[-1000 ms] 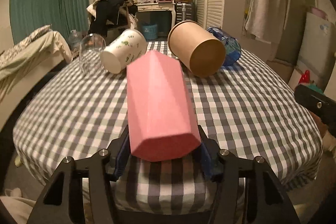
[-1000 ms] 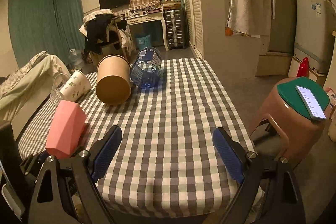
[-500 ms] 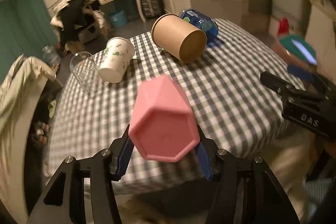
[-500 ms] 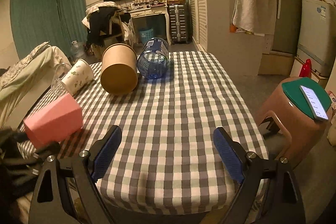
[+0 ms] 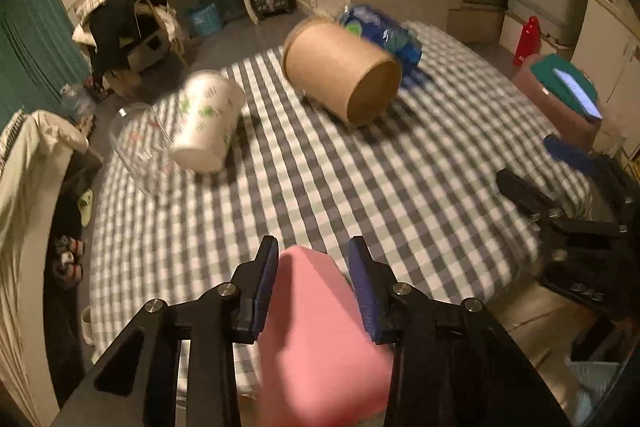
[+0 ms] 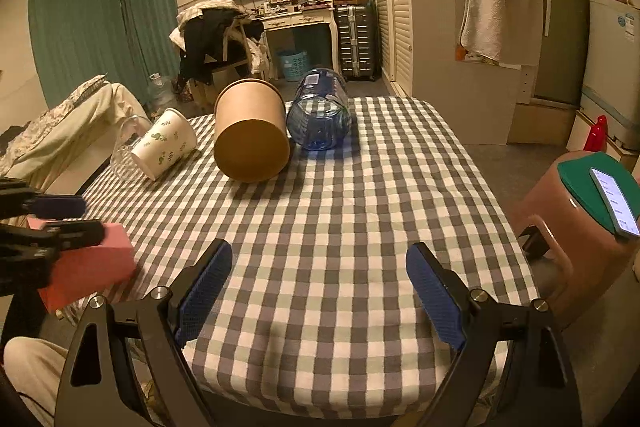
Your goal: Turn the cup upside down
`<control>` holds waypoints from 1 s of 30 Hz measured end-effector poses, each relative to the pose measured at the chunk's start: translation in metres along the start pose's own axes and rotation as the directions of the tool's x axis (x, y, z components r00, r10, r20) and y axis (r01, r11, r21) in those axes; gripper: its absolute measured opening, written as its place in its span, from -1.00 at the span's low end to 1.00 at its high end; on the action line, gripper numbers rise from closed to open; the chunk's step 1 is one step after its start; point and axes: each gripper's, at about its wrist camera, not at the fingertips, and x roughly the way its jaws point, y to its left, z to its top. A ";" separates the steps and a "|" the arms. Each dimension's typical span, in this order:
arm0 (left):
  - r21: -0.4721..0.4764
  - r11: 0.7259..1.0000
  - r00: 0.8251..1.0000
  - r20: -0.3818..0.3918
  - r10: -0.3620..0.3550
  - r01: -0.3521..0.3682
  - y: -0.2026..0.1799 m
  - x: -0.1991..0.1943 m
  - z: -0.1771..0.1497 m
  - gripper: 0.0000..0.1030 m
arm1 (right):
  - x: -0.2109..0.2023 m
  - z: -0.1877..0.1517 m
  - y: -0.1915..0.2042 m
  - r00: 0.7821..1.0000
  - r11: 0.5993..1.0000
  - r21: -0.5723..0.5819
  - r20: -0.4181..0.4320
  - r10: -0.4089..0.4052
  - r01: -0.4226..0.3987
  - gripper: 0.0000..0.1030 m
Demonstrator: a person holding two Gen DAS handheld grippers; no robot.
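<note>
Four toppled vessels beyond pink cup pinched, apparently airborne, in left jaws; right jaws spread.

Pink cup: matt, smooth, opaque plastic. Hand-held gripper fingers: black frame with metal screws, blue ribbed pads. Table: covered in soft checked cloth. Brown cup: matt paper. White cup: printed paper. Blue bottle and clear cup: glossy, transparent.
</note>
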 end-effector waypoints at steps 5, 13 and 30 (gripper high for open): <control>0.002 1.000 0.996 -0.094 0.001 -0.001 0.001 0.030 -0.020 -0.19 | 0.003 -0.001 -0.001 1.000 1.000 -0.012 -0.010 -0.020 0.020 0.72; -0.085 0.996 0.999 0.034 0.028 -0.025 0.003 0.033 -0.029 -0.11 | 0.006 -0.001 0.003 1.000 1.000 -0.012 -0.001 -0.019 0.019 0.72; -0.399 0.916 0.942 0.320 0.104 0.034 0.064 -0.045 -0.061 0.66 | -0.024 0.009 0.012 0.997 0.998 -0.055 0.074 0.035 -0.031 0.72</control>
